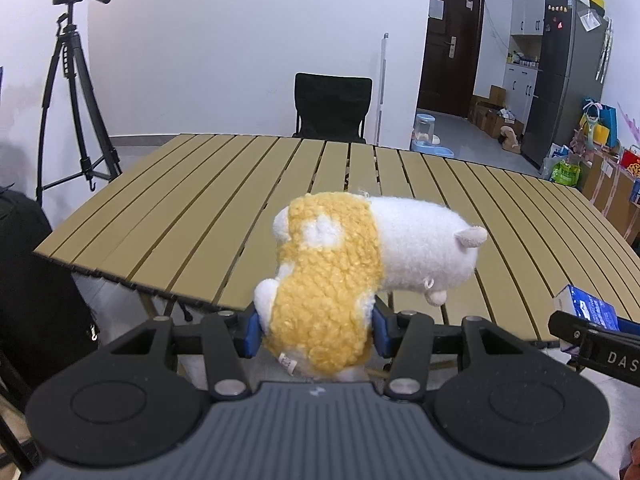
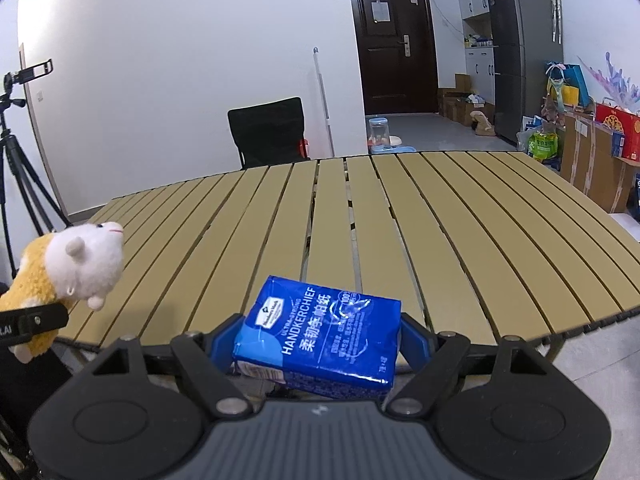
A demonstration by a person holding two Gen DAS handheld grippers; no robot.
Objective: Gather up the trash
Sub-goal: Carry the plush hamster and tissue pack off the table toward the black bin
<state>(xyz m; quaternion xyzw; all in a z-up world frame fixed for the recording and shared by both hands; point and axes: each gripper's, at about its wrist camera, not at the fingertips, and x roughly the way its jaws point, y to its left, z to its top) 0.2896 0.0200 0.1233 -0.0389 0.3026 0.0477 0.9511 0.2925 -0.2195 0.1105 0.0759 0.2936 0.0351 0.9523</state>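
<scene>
My left gripper (image 1: 316, 332) is shut on a yellow and white plush hamster (image 1: 352, 264), gripped by its yellow body and held above the near edge of the slatted table (image 1: 192, 200). The hamster also shows at the left of the right wrist view (image 2: 76, 268). My right gripper (image 2: 320, 344) is shut on a blue handkerchief tissue pack (image 2: 324, 332), held above the table's near edge (image 2: 440, 232). The pack also shows at the right edge of the left wrist view (image 1: 588, 308).
A black chair (image 1: 332, 106) stands behind the table. A tripod with a camera (image 1: 76, 92) stands at the left. A dark bag (image 1: 28, 280) is at the near left. A fridge (image 2: 520, 52), boxes and bags line the right wall.
</scene>
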